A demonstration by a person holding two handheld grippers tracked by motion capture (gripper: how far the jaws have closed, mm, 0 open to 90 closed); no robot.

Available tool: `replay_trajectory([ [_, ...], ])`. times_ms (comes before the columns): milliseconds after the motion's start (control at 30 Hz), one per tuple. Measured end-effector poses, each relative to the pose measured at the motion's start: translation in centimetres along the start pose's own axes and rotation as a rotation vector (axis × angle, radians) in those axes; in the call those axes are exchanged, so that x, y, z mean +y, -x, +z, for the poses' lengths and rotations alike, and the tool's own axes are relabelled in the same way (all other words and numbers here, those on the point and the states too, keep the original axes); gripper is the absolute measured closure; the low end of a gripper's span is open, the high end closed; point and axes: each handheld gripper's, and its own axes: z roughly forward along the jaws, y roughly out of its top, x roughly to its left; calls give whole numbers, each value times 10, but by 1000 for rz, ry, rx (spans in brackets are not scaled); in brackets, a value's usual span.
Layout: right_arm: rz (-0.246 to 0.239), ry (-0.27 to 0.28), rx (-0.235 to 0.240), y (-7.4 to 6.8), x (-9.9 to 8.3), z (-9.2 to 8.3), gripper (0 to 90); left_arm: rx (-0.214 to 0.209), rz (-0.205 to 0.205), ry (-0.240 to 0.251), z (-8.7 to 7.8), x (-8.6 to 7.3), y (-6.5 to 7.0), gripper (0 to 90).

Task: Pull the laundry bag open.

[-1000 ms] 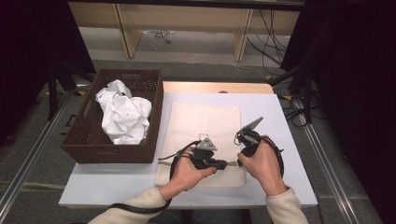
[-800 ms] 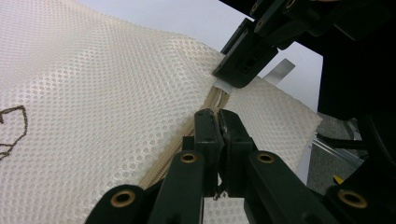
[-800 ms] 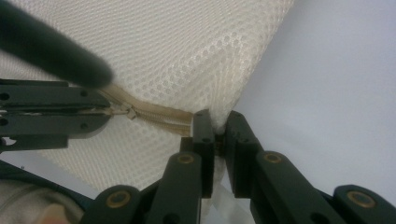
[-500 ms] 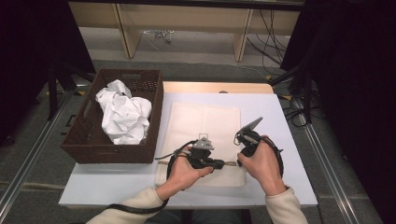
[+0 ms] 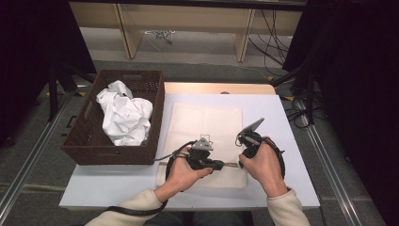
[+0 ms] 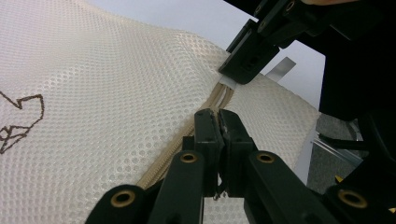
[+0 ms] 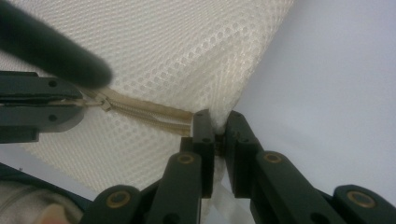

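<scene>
No readable words, numbers or brand names appear anywhere. The only mark is a brown line-stitched emblem (image 6: 18, 122) on the mesh bag (image 6: 102, 84), an angular outline cut off at the frame's edge; it forms no legible letters.

From my remote seat I look down on a pale blue-white rectangular tabletop (image 5: 291, 136) with a light wooden strip (image 5: 219, 88) along its far edge. Beyond it stands a pale wooden frame (image 5: 127, 28) over a grey carpeted floor (image 5: 197, 52) (black cables (image 5: 270, 28) trail across it at the right). Dark curtains (image 5: 33, 52) close both sides, and metal floor rails (image 5: 329, 169) flank the table.
</scene>
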Motion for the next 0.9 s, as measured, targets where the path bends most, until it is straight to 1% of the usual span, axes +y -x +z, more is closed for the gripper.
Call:
replay_trajectory([
  [33, 19, -7, 35, 0, 0, 0, 847, 1, 1, -3, -1, 0, -1, 868],
  [67, 19, -7, 35, 0, 0, 0, 847, 1, 1, -3, -1, 0, -1, 868],
  [100, 29, -8, 38, 1, 0, 0, 847, -2, -9, -2, -2, 0, 0, 868],
  [133, 29, -8, 38, 1, 0, 0, 847, -2, -9, -2, -2, 0, 0, 868],
  [167, 44, -13, 37, 0, 0, -1, 847, -3, 0, 3, -2, 0, -1, 868],
  [200, 12, -10, 11, 1, 0, -1, 847, 5, 9, -5, -4, 0, -2, 869],
  [233, -13, 7, -9, 2, 0, 1, 847, 4, -1, -2, -4, 0, -2, 868],
  [300, -7, 4, -6, 1, 0, 0, 847, 1, -1, 2, -4, 0, -1, 868],
  [333, 3, 2, -3, 1, 0, 0, 847, 0, -2, 0, -4, 0, -2, 868],
  [367, 32, -11, 37, 0, 0, 0, 847, 0, -8, 1, -4, -1, -1, 868],
  [400, 31, -12, 33, 0, 0, 0, 847, 2, 2, 1, -5, -1, -2, 869],
  [467, 31, -12, 34, 0, 0, 0, 847, 0, 6, 3, -6, 0, -3, 868],
  [500, 29, -7, 37, 1, 0, 0, 847, -2, 3, 3, -6, 0, -3, 869],
  [533, 29, -7, 34, 1, 0, 0, 847, 6, -2, 3, -7, 0, -3, 868],
  [567, 29, -8, 34, 1, 0, 0, 847, 2, -10, 8, -7, 0, -2, 868],
  [633, 47, -14, 35, 0, 0, -1, 847, 5, -3, 3, -8, 0, -3, 868],
  [667, 47, -14, 35, 0, 0, -1, 847, 5, -3, 3, -8, 0, -3, 868],
  [700, 21, -4, 35, 1, 0, 0, 847, 0, -5, 6, -9, 0, -3, 869],
  [733, 32, -7, 36, 1, 0, 0, 847, 11, 4, -1, -10, 0, -4, 868],
  [767, 56, -17, 34, -1, 0, -1, 847, 11, 4, -1, -10, 0, -4, 869],
  [800, 35, -9, 35, 1, 0, 0, 847, 3, -9, 4, -10, -1, -3, 869],
  [833, 30, -7, 37, 1, 0, 0, 847, 3, -9, 4, -10, -1, -3, 868],
  [867, 31, -9, 34, 1, 0, 0, 847, 12, -2, 8, -10, -1, -4, 868],
  [900, 33, -10, 36, 1, 0, 0, 847, 12, -4, 9, -11, -1, -4, 868],
])
